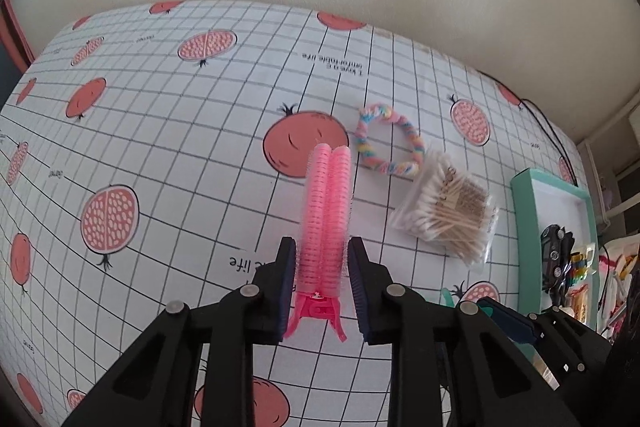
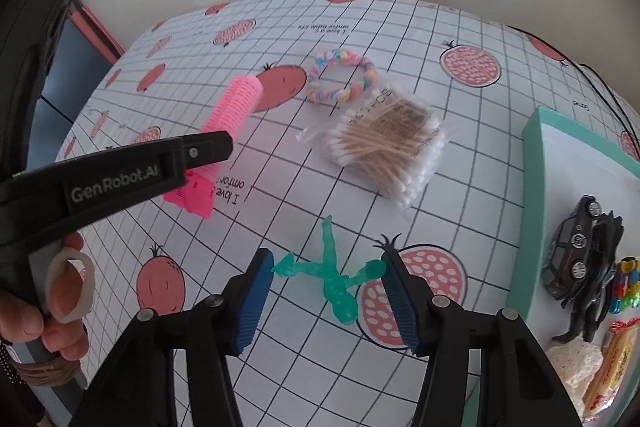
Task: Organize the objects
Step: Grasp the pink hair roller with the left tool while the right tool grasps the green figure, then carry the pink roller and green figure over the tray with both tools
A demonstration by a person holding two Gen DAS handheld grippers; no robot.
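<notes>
— Curler (image 1: 328,211) first: where does it lie from your left jaws?

— Dead ahead and between them. My left gripper (image 1: 322,285) has its jaws spread to either side of the pink hair curler's clip end, and the roller runs straight forward along my fingers, its tip pointing away toward the far edge of the tabletop (image 1: 168,131). Long axis in line with the jaws, then, so closing would pinch it across its width. I think a sliver of gap is left on each side, but the fisheye blurs it, so I can't swear the pads are not already touching.

— And your right side?

— My right gripper (image 2: 326,287) is wide open too, straddling the green toy figure (image 2: 334,279) that lies flat on the tabletop. Its body runs roughly fore and aft, head end nearest me, one leg pointing away; its arms reach out sideways toward each pad, and the right one seems to touch.

— Which hand is nearer what?

— Each to its own. The left is on the curler, the right on the figure, and the teal tray (image 2: 536,163) with the toy car (image 2: 572,247) sits off to my right, nearer the right hand.

— The rest?

— The scrunchie (image 2: 340,75) and the bag of cotton swabs (image 2: 380,143) lie just beside each other, beyond both, well clear of either set of jaws.
</notes>
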